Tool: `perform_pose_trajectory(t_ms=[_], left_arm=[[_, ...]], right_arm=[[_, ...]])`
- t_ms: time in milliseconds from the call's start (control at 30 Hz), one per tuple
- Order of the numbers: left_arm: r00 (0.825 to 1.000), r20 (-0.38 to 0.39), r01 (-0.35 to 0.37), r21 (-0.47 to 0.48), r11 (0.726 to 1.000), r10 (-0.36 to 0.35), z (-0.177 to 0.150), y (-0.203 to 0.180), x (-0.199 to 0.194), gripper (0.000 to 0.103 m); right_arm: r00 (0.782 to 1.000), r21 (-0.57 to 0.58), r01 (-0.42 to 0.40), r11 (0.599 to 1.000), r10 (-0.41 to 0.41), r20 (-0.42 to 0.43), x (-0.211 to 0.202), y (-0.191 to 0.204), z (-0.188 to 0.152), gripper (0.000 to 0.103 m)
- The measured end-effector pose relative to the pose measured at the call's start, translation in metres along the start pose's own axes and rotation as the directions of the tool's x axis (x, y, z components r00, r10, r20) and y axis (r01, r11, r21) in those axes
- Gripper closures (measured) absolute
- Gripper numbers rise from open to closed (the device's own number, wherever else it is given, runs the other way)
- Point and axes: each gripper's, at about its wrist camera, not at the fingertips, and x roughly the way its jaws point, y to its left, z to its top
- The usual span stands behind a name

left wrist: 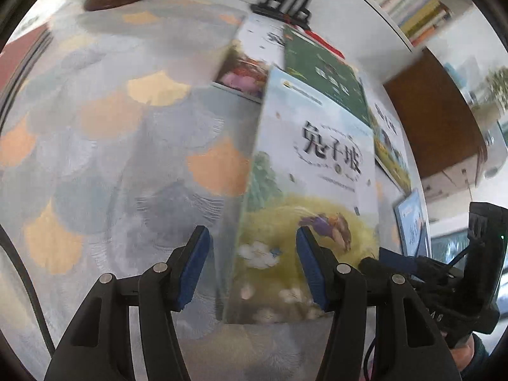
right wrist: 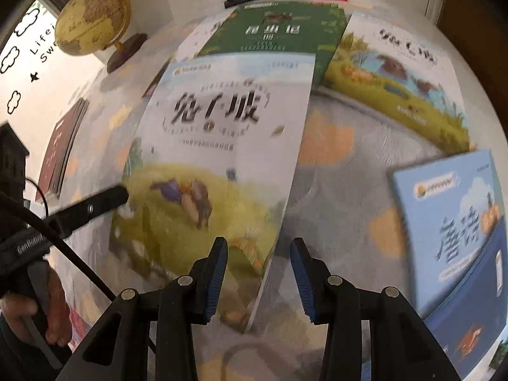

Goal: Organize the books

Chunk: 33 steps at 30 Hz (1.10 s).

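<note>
below both claws, several picture books lie spread over a surface (left wrist: 120, 146) covered in a grey cloth with orange and cream scallop shapes. nearest is the rabbit book (right wrist: 222, 146), pale blue on top with bold black characters and a yellow-green hill on its lower half; it lies flat, overlapping the lower edge of the green book (right wrist: 276, 31) behind it. to the right of the green one sits a meadow book (right wrist: 397, 76) with a similar title, and further right and closer, well apart from the rabbit book, a blue book (right wrist: 460, 222) with large dark characters.

the left claw (left wrist: 252, 270) stands released, its blue pads spread with nothing between them; the lower left corner of the rabbit book (left wrist: 304, 197) shows below the gap, though whether the tips touch the cover i cannot tell. the right claw (right wrist: 258, 276) is also unclenched, gripping nothing, its pads straddling the lower right edge of the same book from above, contact unclear.

in the right wrist view the left claw's finger (right wrist: 95, 204) reaches onto the book's left side, with a hand (right wrist: 28, 317) on its handle. a yellowed globe (right wrist: 92, 19) on a dark wooden base stands at the far left, and a dark red book (right wrist: 62, 149) lies near the left edge. a black stand (left wrist: 292, 0) sits behind the books. both views are blurred.
</note>
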Motion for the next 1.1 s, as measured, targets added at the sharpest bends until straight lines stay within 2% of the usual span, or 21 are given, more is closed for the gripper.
perform_pose_trajectory(t_ms=[67, 133, 200, 233, 267, 333, 400, 433, 467, 500, 533, 600, 700, 733, 800, 833, 867, 933, 1000, 1033, 1100], left_arm=[[0.999, -0.025, 0.047, 0.006, 0.999, -0.047, -0.002, -0.004, 0.002, 0.048], [0.999, -0.016, 0.046, 0.019, 0.999, -0.046, -0.004, -0.008, -0.001, 0.049], [0.990, 0.017, 0.141, -0.001, 0.990, -0.141, -0.004, -0.006, -0.018, 0.049], [0.977, 0.033, 0.212, -0.024, 0.977, -0.211, -0.002, -0.004, -0.027, 0.049], [0.943, 0.057, 0.331, -0.059, 0.942, -0.327, 0.001, -0.002, -0.041, 0.050], [0.901, 0.079, 0.431, -0.060, 0.900, -0.427, 0.006, -0.007, -0.056, 0.052], [0.909, 0.071, 0.413, -0.010, 0.911, -0.412, 0.007, -0.018, -0.055, 0.052], [0.926, 0.064, 0.371, 0.020, 0.928, -0.372, 0.007, -0.023, -0.050, 0.053], [0.956, 0.043, 0.290, 0.053, 0.956, -0.292, 0.005, -0.028, -0.036, 0.055], [0.970, 0.032, 0.238, 0.063, 0.969, -0.240, 0.004, -0.029, -0.027, 0.056], [0.980, 0.018, 0.198, 0.065, 0.978, -0.199, 0.003, -0.027, -0.015, 0.067], [0.980, -0.021, 0.197, 0.047, 0.979, -0.196, 0.002, -0.023, -0.001, 0.082], [0.970, -0.033, 0.240, 0.014, 0.971, -0.240, 0.004, -0.024, 0.006, 0.089], [0.960, -0.038, 0.277, -0.011, 0.961, -0.277, 0.004, -0.023, 0.006, 0.090], [0.917, -0.041, 0.389, -0.114, 0.914, -0.396, 0.008, -0.014, 0.003, 0.090], [0.900, -0.038, 0.424, -0.153, 0.893, -0.434, 0.007, -0.009, 0.000, 0.090], [0.868, -0.029, 0.479, -0.211, 0.852, -0.495, 0.010, -0.004, -0.001, 0.090], [0.830, -0.015, 0.535, -0.264, 0.803, -0.558, 0.014, 0.002, -0.003, 0.090], [0.806, -0.004, 0.564, -0.301, 0.769, -0.592, 0.014, 0.005, -0.003, 0.090], [0.799, -0.002, 0.570, -0.315, 0.759, -0.602, 0.015, 0.006, -0.002, 0.090], [0.791, 0.003, 0.575, -0.345, 0.742, -0.612, 0.014, 0.009, 0.001, 0.090]], right_arm=[[0.999, 0.006, -0.033, 0.999, 0.033, 0.013, -0.001, 0.004, -0.005, 0.062], [1.000, 0.008, -0.023, 1.000, 0.022, 0.020, 0.000, 0.007, -0.007, 0.061], [1.000, 0.009, -0.020, 1.000, 0.020, 0.021, 0.001, 0.008, -0.005, 0.061], [0.999, 0.023, -0.034, 0.999, 0.033, 0.022, 0.001, 0.004, -0.004, 0.062], [0.998, 0.039, -0.051, 0.998, 0.050, 0.025, 0.002, 0.003, -0.002, 0.061], [0.994, 0.085, -0.106, 0.991, 0.104, 0.034, 0.002, -0.005, -0.003, 0.061], [0.988, 0.113, -0.154, 0.982, 0.150, 0.046, 0.002, -0.010, -0.004, 0.060], [0.986, 0.125, -0.167, 0.978, 0.162, 0.046, 0.003, -0.012, -0.004, 0.060], [0.984, 0.131, -0.175, 0.976, 0.169, 0.049, 0.003, -0.012, -0.004, 0.059], [0.983, 0.133, -0.179, 0.975, 0.174, 0.050, 0.003, -0.012, -0.005, 0.058], [0.983, 0.132, -0.180, 0.975, 0.174, 0.051, 0.003, -0.011, -0.005, 0.058], [0.985, 0.123, -0.172, 0.977, 0.167, 0.051, 0.003, -0.008, -0.005, 0.057], [0.986, 0.117, -0.166, 0.979, 0.162, 0.045, 0.003, -0.004, -0.004, 0.054], [0.984, 0.123, -0.178, 0.976, 0.175, 0.033, 0.004, -0.004, -0.003, 0.050], [0.977, 0.147, -0.213, 0.966, 0.214, 0.008, 0.006, -0.004, 0.003, 0.045], [0.969, 0.178, -0.245, 0.953, 0.249, -0.002, 0.006, -0.008, 0.004, 0.044], [0.956, 0.216, -0.285, 0.934, 0.292, -0.002, 0.006, -0.015, 0.004, 0.040], [0.919, 0.307, -0.381, 0.872, 0.394, 0.023, 0.009, -0.030, 0.002, 0.034], [0.866, 0.395, -0.481, 0.782, 0.494, 0.076, 0.016, -0.046, -0.002, 0.034], [0.824, 0.438, -0.541, 0.718, 0.557, 0.104, 0.022, -0.052, -0.003, 0.034], [0.772, 0.470, -0.602, 0.646, 0.620, 0.136, 0.031, -0.054, -0.004, 0.034]])
